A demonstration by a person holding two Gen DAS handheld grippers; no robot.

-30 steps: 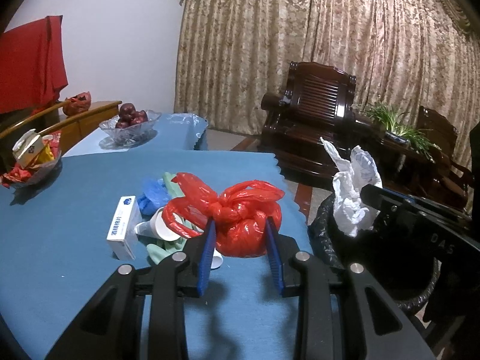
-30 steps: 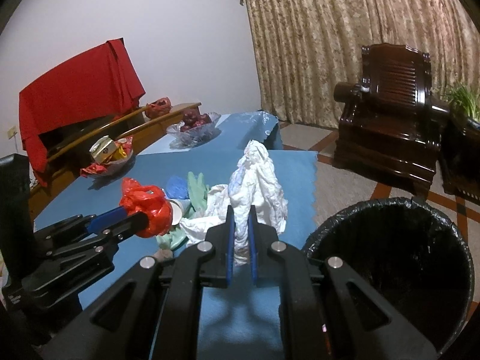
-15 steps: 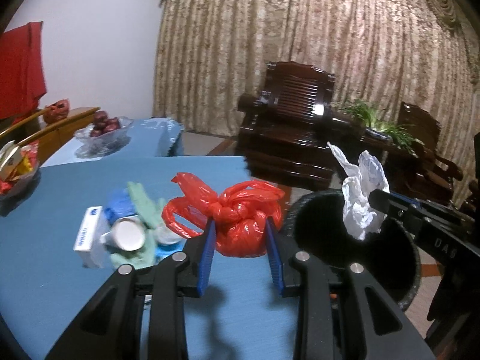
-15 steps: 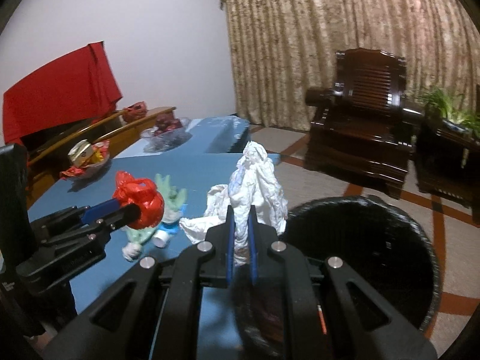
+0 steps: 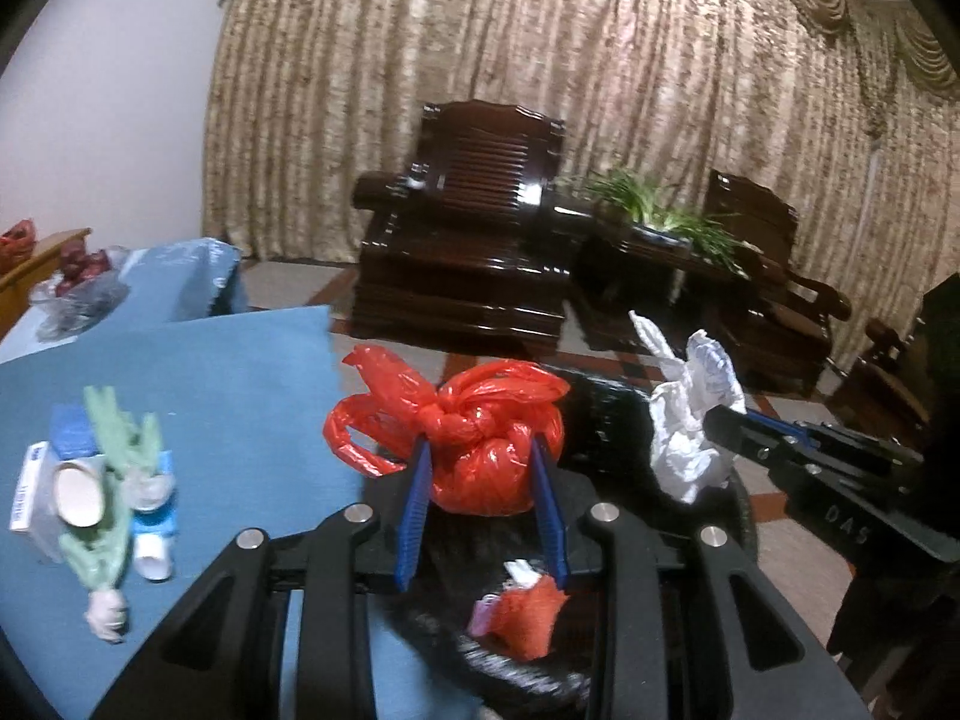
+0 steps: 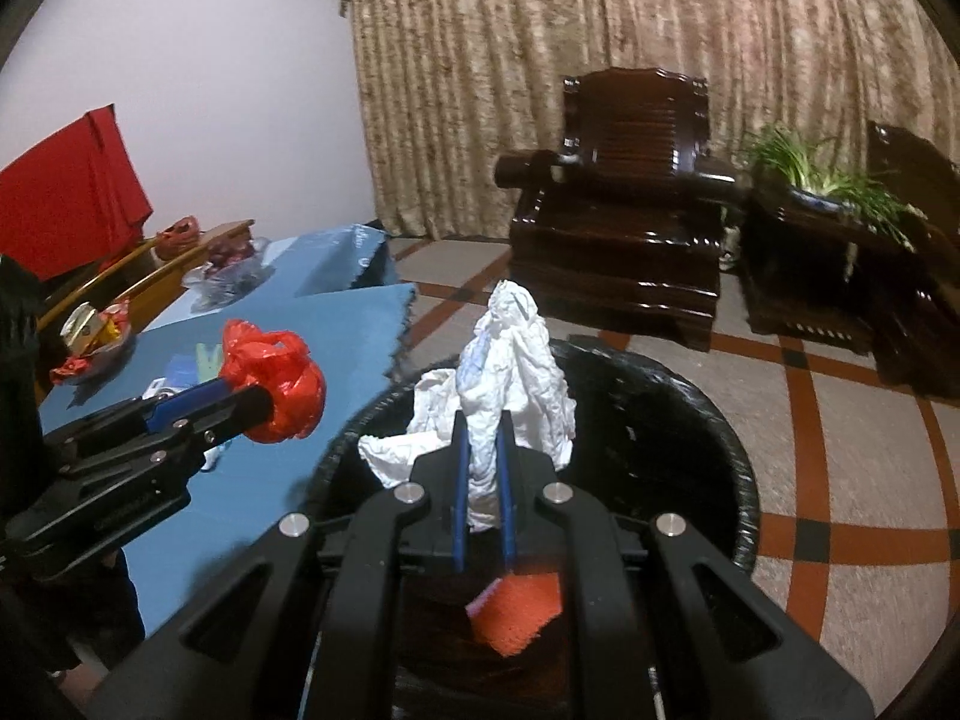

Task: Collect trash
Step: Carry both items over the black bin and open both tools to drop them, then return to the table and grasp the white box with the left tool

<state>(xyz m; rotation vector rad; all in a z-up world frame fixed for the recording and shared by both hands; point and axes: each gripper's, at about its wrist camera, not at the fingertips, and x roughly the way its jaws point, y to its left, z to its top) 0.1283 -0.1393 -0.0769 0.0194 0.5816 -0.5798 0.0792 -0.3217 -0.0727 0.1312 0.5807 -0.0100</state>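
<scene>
My left gripper is shut on a knotted red plastic bag and holds it over the near rim of the black-lined trash bin. It also shows in the right wrist view. My right gripper is shut on a crumpled white plastic bag above the bin's opening; the white bag also shows in the left wrist view. Red and pink scraps lie inside the bin.
The blue table stands left of the bin with several loose pieces of trash: a paper cup, green wrappers, a white box. A fruit bowl sits farther back. Dark wooden armchairs and a potted plant stand behind.
Both grippers have swung right, off the table, carrying their bags over the trash bin. The bin's inside with scraps has come into view.
</scene>
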